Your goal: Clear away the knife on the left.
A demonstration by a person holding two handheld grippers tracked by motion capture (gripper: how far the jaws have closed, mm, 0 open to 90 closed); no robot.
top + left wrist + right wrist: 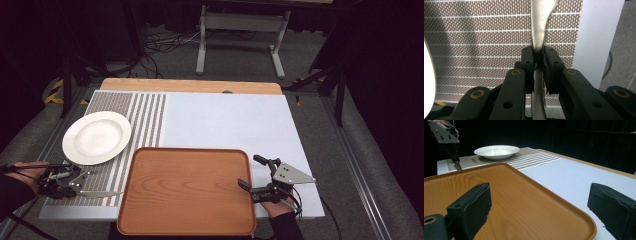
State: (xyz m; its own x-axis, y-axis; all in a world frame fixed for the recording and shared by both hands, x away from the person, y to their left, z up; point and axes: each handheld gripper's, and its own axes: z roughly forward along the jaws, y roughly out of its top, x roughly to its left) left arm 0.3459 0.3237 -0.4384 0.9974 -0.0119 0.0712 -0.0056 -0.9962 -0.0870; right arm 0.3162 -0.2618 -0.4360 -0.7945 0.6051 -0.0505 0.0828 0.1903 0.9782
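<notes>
In the high view we see the left gripper (75, 186) at the near left of the table, clamped on the handle of a table knife (100, 194) whose blade points right, toward the wooden tray (187, 192). In the left gripper view the silver knife (539, 30) runs straight up between the two black pads (527, 60), which press on it from both sides over the brown patterned placemat (474, 50). We cannot tell whether the blade rests on the mat or is just above it. The white plate (96, 137) sits on the same mat, just beyond the left gripper. The right gripper (252, 174) stands at the tray's right edge with its jaws spread wide, and we see nothing between them. In the right gripper view, one jaw stands over the tray (524, 202) and the other over the pale table cover (564, 177), with the plate (496, 151) well beyond
</notes>
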